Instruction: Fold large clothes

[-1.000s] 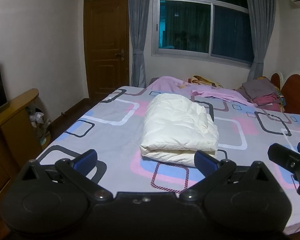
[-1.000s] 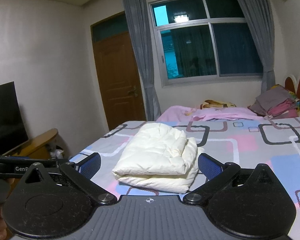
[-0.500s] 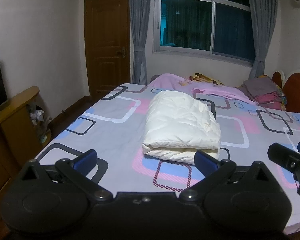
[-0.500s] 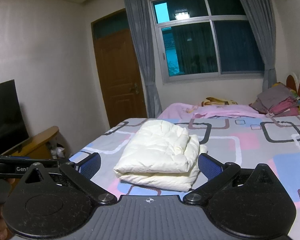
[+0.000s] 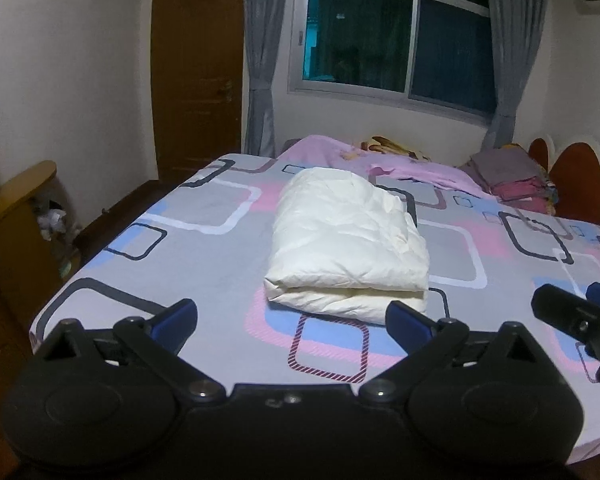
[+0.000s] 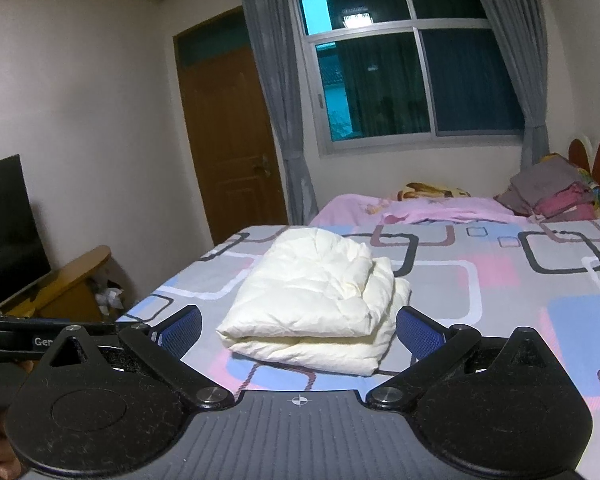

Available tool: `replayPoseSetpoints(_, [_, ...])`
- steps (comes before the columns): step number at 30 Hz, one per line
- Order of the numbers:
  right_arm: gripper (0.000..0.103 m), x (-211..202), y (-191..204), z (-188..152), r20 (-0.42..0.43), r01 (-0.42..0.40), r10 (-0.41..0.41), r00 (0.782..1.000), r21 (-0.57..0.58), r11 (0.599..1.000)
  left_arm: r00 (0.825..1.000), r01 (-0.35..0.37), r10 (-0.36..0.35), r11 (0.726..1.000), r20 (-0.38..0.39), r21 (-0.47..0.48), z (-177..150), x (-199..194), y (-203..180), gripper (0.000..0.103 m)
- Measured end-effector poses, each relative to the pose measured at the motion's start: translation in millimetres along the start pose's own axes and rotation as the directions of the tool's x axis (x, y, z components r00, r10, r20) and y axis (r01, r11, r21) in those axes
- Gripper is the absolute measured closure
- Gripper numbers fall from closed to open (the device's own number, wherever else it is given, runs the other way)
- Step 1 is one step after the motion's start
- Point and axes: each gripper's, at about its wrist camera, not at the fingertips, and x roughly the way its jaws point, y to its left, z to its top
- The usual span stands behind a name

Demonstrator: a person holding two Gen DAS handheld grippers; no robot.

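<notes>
A cream puffy jacket point(image 5: 348, 244) lies folded into a thick rectangular bundle on the patterned bed sheet point(image 5: 204, 236). It also shows in the right wrist view point(image 6: 316, 300). My left gripper point(image 5: 292, 318) is open and empty, held back from the bundle's near edge. My right gripper point(image 6: 298, 328) is open and empty, also short of the bundle. The right gripper's tip point(image 5: 572, 316) shows at the right edge of the left wrist view. The left gripper's body point(image 6: 40, 336) shows at the left edge of the right wrist view.
A pink blanket point(image 5: 380, 156) and a stack of folded clothes point(image 5: 512, 180) lie at the bed's far side by the headboard. A wooden cabinet point(image 5: 16, 216) with a television point(image 6: 8, 216) stands left of the bed. A door and a curtained window are behind.
Both grippers have drawn slightly back and tilted; the folded jacket sits a little farther off and has not moved. Both stay open.
</notes>
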Motion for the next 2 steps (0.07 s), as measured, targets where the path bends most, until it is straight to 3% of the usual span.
replayPoseSetpoints(2, [0.001,4.9,-4.7,-1.0,-0.008,0.009,-0.009,1.0,0.005,1.0,1.0,0.017,-0.017,1.0,-0.004,0.004,1.4,8.3,-0.2,0.0])
